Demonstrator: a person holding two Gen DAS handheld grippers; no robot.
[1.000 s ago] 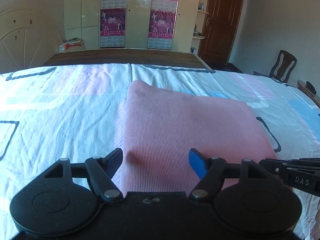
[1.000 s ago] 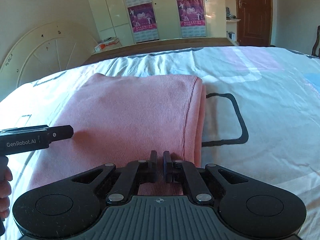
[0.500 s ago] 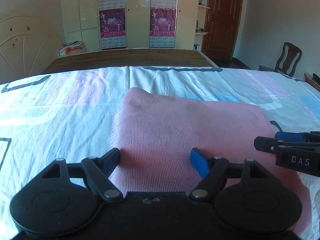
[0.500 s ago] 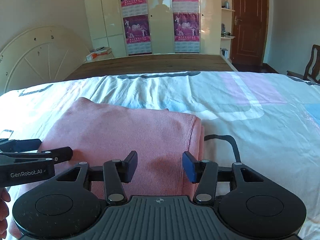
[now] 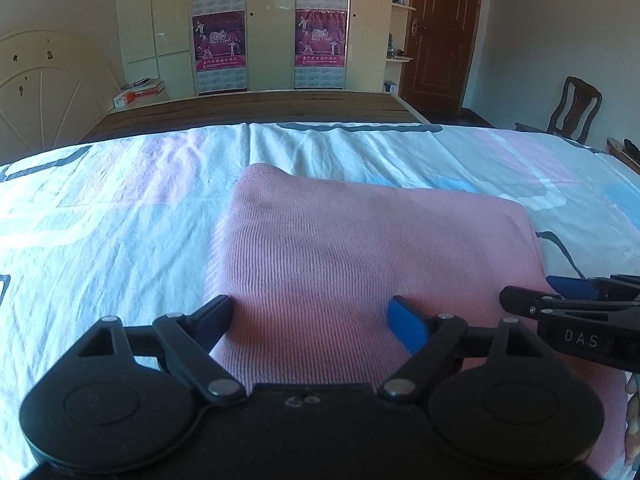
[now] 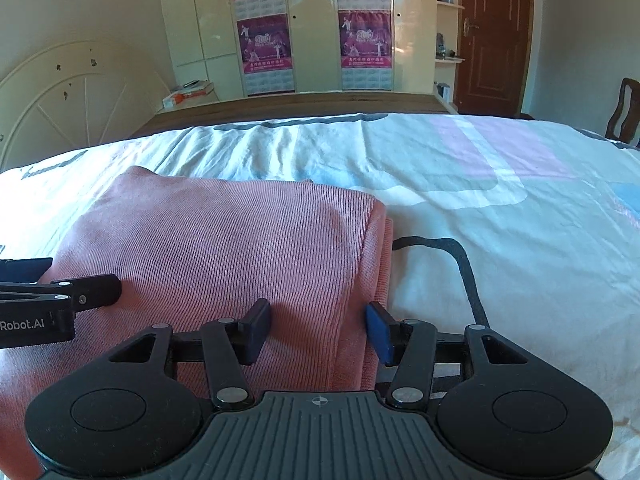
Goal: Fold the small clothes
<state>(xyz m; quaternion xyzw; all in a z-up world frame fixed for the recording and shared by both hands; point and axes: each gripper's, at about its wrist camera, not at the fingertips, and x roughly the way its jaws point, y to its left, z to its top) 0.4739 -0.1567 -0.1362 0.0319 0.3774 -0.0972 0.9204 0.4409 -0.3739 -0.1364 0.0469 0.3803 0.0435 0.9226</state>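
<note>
A pink ribbed knit garment point(image 5: 360, 248) lies folded into a thick rectangle on the bed's white sheet with pastel pink and blue blocks and dark outlines point(image 5: 100, 216). Its right side shows stacked layers with a rounded fold edge point(image 6: 376, 240), so at least one fold looks done and the bundle sits fairly square.

The left hand-held gripper point(image 5: 310, 316) hovers low over the near left part of the garment; its jaws are opening, wide apart, with cloth below and between them but no pinch on it. The right hand-held gripper point(image 6: 318, 328) stands at a middling gap over the near right edge, one blue pad point(image 6: 378, 330) just outside the fold edge, the other over the cloth; nothing is clamped there either.

My reading: both have let go and the fold is laid down. What remains is perhaps a final smoothing or one more fold (the near edge is hidden behind the gripper bodies, so its neatness cannot be judged). No other clothes are in view.
</note>
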